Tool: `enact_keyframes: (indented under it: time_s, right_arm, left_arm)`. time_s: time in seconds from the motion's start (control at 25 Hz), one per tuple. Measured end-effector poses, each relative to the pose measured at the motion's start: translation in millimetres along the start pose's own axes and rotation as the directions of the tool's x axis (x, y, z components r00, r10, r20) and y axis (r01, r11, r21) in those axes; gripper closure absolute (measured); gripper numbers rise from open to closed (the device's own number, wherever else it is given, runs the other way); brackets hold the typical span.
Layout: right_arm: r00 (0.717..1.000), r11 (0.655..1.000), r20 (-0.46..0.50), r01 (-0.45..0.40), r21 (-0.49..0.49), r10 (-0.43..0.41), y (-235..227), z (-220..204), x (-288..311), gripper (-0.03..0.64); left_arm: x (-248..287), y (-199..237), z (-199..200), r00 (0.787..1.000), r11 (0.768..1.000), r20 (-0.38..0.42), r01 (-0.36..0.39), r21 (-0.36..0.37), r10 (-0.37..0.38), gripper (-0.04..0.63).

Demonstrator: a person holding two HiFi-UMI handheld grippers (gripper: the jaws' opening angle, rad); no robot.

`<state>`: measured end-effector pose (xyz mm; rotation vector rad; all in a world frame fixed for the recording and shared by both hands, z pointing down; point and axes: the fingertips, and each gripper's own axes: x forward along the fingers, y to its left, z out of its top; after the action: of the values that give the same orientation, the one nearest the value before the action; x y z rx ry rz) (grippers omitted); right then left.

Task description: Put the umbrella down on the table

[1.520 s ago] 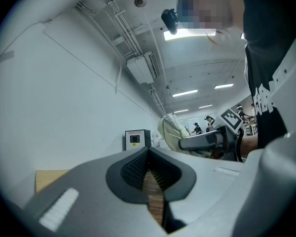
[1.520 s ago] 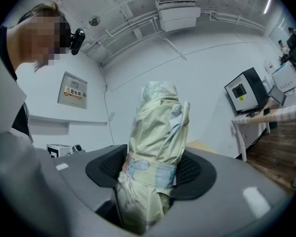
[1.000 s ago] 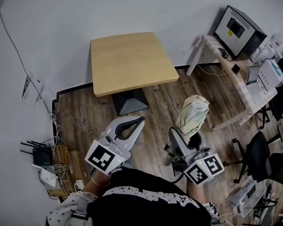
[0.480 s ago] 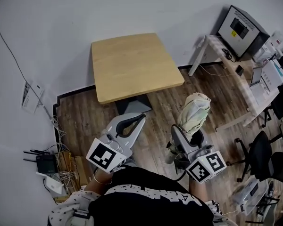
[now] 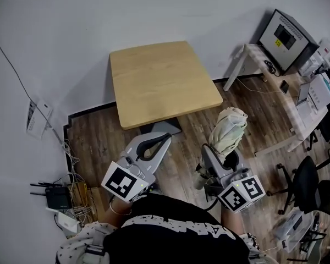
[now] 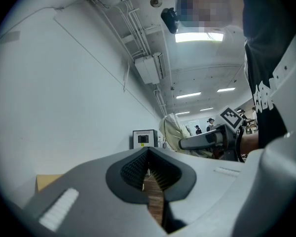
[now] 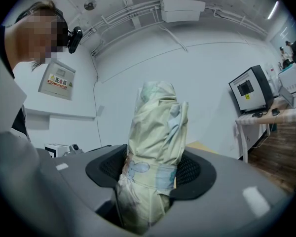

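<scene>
While the left gripper (image 5: 164,139) hangs idle at the left, its jaws drawn together on nothing, it has no part in this step and is best held low, out of the path. Ahead, between the two grippers, stands the table (image 5: 154,76), its wooden top bare and well apart from both tools. At the right, the right gripper (image 5: 215,159) is clamped round the lower part of the folded umbrella (image 5: 229,128), which stands roughly upright, its pale cloth bunched and strapped just at the jaws. The job now looks like a carry: bring the umbrella forward and leftward over the tabletop, tip it from upright toward flat, and lower it until its length rests on the wood before easing the jaws apart. Setting it well in from the near edge should stop it rolling off. Its handle end seems to sit below the jaws, though the view there is poor, so leave clearance for it when crossing the edge.
</scene>
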<state>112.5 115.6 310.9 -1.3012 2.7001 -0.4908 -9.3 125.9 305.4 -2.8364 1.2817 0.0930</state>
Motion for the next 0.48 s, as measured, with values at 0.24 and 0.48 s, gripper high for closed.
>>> enact_keyframes:
  time_s: [0.24, 0.48]
  right_arm:
    - [1.0, 1.0, -0.005, -0.01, -0.015, 0.01, 13.2, -4.1, 32.6, 0.322]
    - [1.0, 1.0, -0.03, -0.001, -0.019, 0.0, 24.3, -12.0, 57.3, 0.322]
  left_arm:
    - [-15.0, 38.0, -6.1, 0.999, 0.999, 0.016, -0.036, 0.011, 0.035, 0.601]
    - [-24.9, 61.8, -7.3, 0.999, 0.999, -0.002, -0.032, -0.016, 0.032, 0.601]
